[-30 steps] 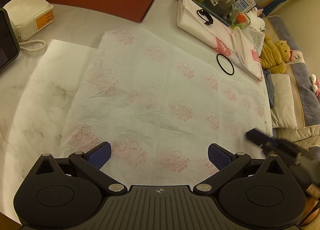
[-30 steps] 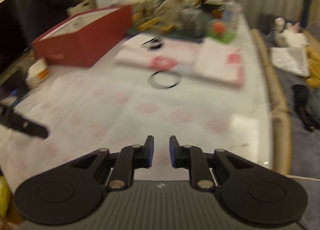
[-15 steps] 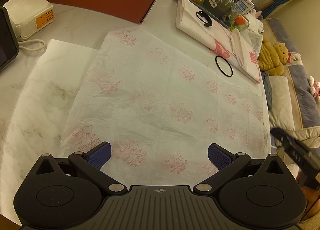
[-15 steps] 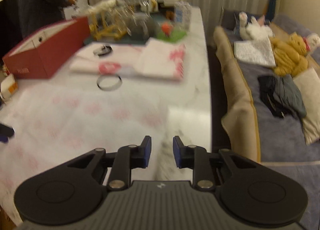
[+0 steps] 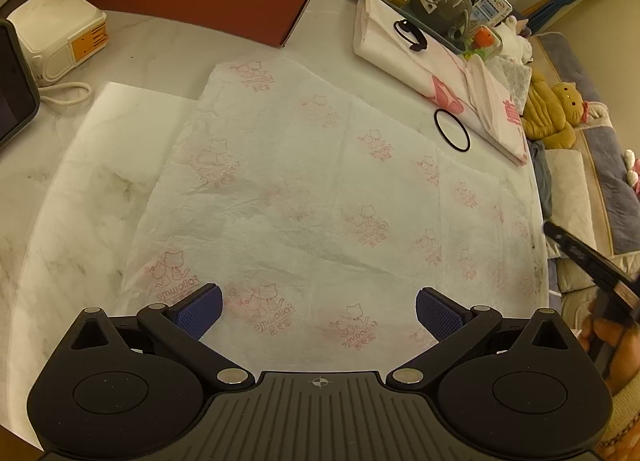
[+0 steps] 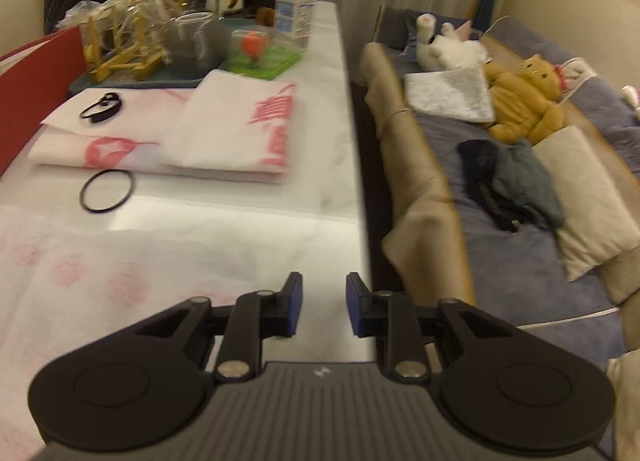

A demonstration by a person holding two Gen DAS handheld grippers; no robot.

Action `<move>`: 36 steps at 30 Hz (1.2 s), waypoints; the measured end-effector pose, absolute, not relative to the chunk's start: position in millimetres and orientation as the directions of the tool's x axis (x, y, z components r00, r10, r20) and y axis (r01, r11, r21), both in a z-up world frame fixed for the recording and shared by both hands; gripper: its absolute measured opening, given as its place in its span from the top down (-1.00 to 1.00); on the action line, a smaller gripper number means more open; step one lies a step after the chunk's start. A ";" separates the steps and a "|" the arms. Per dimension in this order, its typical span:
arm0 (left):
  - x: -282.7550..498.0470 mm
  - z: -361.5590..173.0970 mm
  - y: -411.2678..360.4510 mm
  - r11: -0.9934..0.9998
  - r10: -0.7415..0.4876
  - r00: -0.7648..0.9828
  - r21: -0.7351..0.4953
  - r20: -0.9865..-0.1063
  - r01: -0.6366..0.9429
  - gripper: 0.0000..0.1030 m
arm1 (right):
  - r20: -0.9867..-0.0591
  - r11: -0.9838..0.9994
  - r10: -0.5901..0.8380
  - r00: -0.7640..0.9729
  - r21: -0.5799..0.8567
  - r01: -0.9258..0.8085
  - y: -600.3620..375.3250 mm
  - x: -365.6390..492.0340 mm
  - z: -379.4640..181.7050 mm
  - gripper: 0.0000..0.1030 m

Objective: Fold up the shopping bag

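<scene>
You are at the opening step: the thin white non-woven shopping bag printed with pink cat logos (image 5: 304, 197) lies spread flat across the middle of the left wrist frame on the pale marble table (image 5: 80, 189), with no fold made yet. Your left gripper (image 5: 318, 307) hangs over the bag's near edge at the bottom of that frame, jaws spread wide, nothing between them, the pads clear of the fabric. Your right gripper (image 6: 323, 311) sits at the lower centre of its own view, jaws only narrowly parted and empty; they have just been opening slightly. It points past the table's right-hand edge, with the bag at the lower left of its frame. In my judgement neither edge is seized. The next move calls for bringing the right gripper back over the bag's right border, then closing both grippers on the near edge before lifting. A black rubber ring (image 5: 452, 129) lies just beyond the bag's far right corner; keep the fold clear of it.
</scene>
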State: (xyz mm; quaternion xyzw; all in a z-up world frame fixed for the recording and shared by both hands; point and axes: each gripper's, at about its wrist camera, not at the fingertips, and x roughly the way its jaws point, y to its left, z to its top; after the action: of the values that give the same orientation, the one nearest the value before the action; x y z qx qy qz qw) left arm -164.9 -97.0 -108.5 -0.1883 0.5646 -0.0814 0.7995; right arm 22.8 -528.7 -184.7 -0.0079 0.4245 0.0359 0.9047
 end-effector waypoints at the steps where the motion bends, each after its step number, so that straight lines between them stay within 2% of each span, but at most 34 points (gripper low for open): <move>1: -164.3 -108.5 -96.4 0.915 -0.344 0.347 -0.395 -0.872 -0.085 -1.00 | -0.741 0.993 0.105 0.663 0.047 -0.105 -528.3 12.7 -176.2 0.56; 4: -162.6 -108.6 -95.8 0.913 -0.349 0.342 -0.399 -0.872 -0.086 -1.00 | -0.717 0.946 0.309 0.625 0.163 -0.280 -498.9 -23.0 -161.5 0.55; 7: -161.8 -108.9 -95.3 0.911 -0.355 0.340 -0.404 -0.871 -0.086 -1.00 | -0.742 0.889 0.400 0.538 0.171 -0.425 -461.2 -52.7 -167.8 0.56; 13: -163.2 -109.3 -93.0 0.906 -0.369 0.343 -0.417 -0.864 -0.078 -1.00 | -0.782 0.912 0.328 0.529 0.115 -0.395 -482.8 -73.4 -185.2 0.52; 15: -163.7 -109.7 -90.9 0.901 -0.377 0.348 -0.427 -0.858 -0.078 -1.00 | -0.805 0.939 0.248 0.538 0.063 -0.339 -504.1 -74.0 -184.2 0.28; 16: -164.0 -109.8 -89.9 0.899 -0.381 0.351 -0.432 -0.856 -0.078 -1.00 | -0.820 0.951 0.183 0.542 0.008 -0.308 -511.3 -73.7 -182.4 0.27; 18: -164.0 -110.2 -88.2 0.894 -0.389 0.353 -0.442 -0.851 -0.079 -1.00 | -0.827 0.953 0.079 0.556 -0.101 -0.286 -514.7 -75.3 -177.4 0.49; 22: -162.6 -110.9 -85.5 0.885 -0.405 0.348 -0.458 -0.846 -0.084 -1.00 | -0.769 0.942 0.257 0.585 0.064 -0.331 -489.8 -77.4 -150.2 0.49; 26: -161.0 -113.2 -78.8 0.856 -0.451 0.346 -0.509 -0.823 -0.094 -1.00 | -0.743 0.870 0.406 0.532 0.135 -0.475 -420.1 -70.8 -140.9 0.49; 30: -166.6 -113.8 -56.2 0.791 -0.509 0.380 -0.594 -0.772 -0.148 -1.00 | -0.791 0.783 0.421 0.445 0.069 -0.618 -357.3 -66.9 -152.4 0.50; 32: -175.7 -103.0 -39.8 0.784 -0.494 0.433 -0.602 -0.754 -0.154 -1.00 | -0.823 0.783 0.391 0.413 0.062 -0.619 -347.1 -62.4 -162.1 0.49; 36: -195.6 -94.0 1.0 0.749 -0.473 0.486 -0.626 -0.735 -0.218 -1.00 | -0.817 0.790 0.420 0.396 0.114 -0.603 -353.2 -58.7 -166.0 0.48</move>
State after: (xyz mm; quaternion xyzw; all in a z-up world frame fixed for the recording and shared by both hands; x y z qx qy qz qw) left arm -195.6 1.0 -94.0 -0.3451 0.5004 -0.0807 0.7900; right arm -58.7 -353.2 -166.0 -0.1007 0.4551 0.3084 0.8292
